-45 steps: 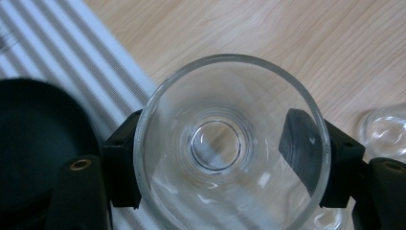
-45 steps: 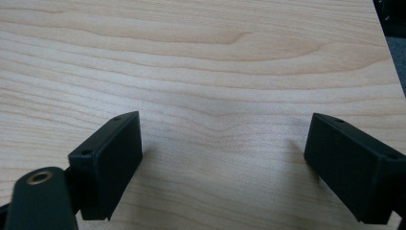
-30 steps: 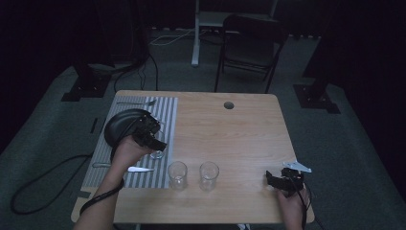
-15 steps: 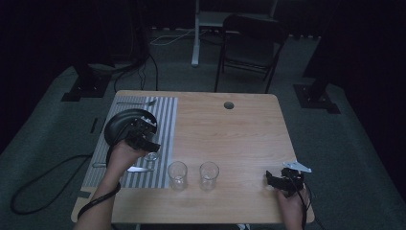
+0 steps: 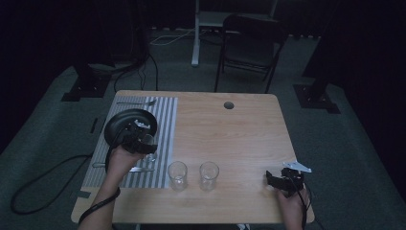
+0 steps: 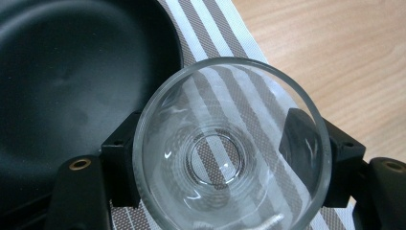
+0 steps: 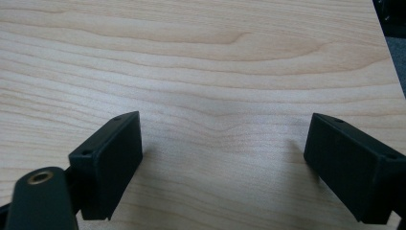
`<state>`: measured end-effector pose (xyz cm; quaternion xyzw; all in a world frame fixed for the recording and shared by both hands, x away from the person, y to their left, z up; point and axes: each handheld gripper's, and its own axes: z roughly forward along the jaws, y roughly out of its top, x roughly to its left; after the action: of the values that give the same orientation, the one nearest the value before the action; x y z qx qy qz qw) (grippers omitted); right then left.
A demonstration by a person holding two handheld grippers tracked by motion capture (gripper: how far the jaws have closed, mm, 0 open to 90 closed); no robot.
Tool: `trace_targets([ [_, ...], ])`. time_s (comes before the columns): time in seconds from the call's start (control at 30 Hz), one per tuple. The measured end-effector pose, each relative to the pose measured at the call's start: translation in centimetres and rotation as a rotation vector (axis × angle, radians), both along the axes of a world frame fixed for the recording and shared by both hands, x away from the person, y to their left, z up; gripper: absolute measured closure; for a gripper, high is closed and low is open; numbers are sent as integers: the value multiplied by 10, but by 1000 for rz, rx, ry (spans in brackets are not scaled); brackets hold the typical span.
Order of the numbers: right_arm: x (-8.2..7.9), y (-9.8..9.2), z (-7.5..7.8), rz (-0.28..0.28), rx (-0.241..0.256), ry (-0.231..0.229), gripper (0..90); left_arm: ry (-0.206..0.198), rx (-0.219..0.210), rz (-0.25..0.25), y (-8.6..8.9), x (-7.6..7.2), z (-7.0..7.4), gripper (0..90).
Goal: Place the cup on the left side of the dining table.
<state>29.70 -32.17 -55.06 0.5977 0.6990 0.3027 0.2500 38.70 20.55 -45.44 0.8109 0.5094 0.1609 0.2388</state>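
- high view: the left gripper [image 5: 143,142] sits over the right part of the striped placemat [image 5: 165,120], just beside the black plate [image 5: 122,125], and carries a clear glass [image 5: 150,146] between its jaws.
- high view: whether the held glass rests on the mat or hangs above it cannot be told from here.
- high view: two more glasses [image 5: 177,175] stand upright on the bare wooden table [image 5: 230,139] near the front edge, side by side and a little apart, to the right of the mat.
- high view: a knife [image 5: 139,168] lies on the mat's front part, and a fork [image 5: 136,102] lies along its far edge.
- high view: the right gripper [image 5: 275,179] rests low at the table's front right corner, well apart from the glasses, with the person's hand [image 5: 289,203] behind it.
- left gripper view: looking down into the glass [image 6: 232,148], its round rim lies between the two black jaws, which press on its wall from either side; the stripes of the placemat [image 6: 210,28] show through its base, and the black plate [image 6: 81,72] lies just to the left.
- right gripper view: the right gripper [image 7: 222,163] has its jaws spread wide with nothing between them, above bare wooden table [image 7: 215,57].
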Motion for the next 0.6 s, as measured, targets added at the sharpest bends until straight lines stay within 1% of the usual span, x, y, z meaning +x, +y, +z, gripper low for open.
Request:
trace_targets([
  [0.03,0,0,0,-1,0,0,125,-7,-15,2,1,-1,-1,286],
  [0.1,0,0,0,0,0,0,125,-34,-57,13,4,-2,1,269],
  [0.13,0,0,0,0,0,0,125,-37,-62,26,5,-2,2,253],
  [0.17,0,0,0,0,0,0,125,-38,-67,27,6,-2,2,186],
  [0.23,0,0,0,0,0,0,125,-36,-63,37,7,-3,2,164],
  [0.27,0,0,0,0,0,0,125,-36,-57,36,7,-4,2,79],
  [0.3,0,0,0,0,0,0,125,-43,-60,41,8,-5,2,58],
  [0.33,0,0,0,0,0,0,125,-49,-60,50,9,-7,2,57],
  [0.37,0,0,0,0,0,0,125,-50,-61,57,10,-7,1,15],
  [0.43,0,0,0,0,0,0,125,-75,-73,62,12,-11,0,1],
  [0.53,0,0,0,0,0,0,125,-93,-74,91,15,-16,-2,1],
  [0.57,0,0,0,0,0,0,125,-101,-73,88,16,-18,-3,1],
  [0.6,0,0,0,0,0,0,125,-89,-54,81,16,-19,-5,1],
])
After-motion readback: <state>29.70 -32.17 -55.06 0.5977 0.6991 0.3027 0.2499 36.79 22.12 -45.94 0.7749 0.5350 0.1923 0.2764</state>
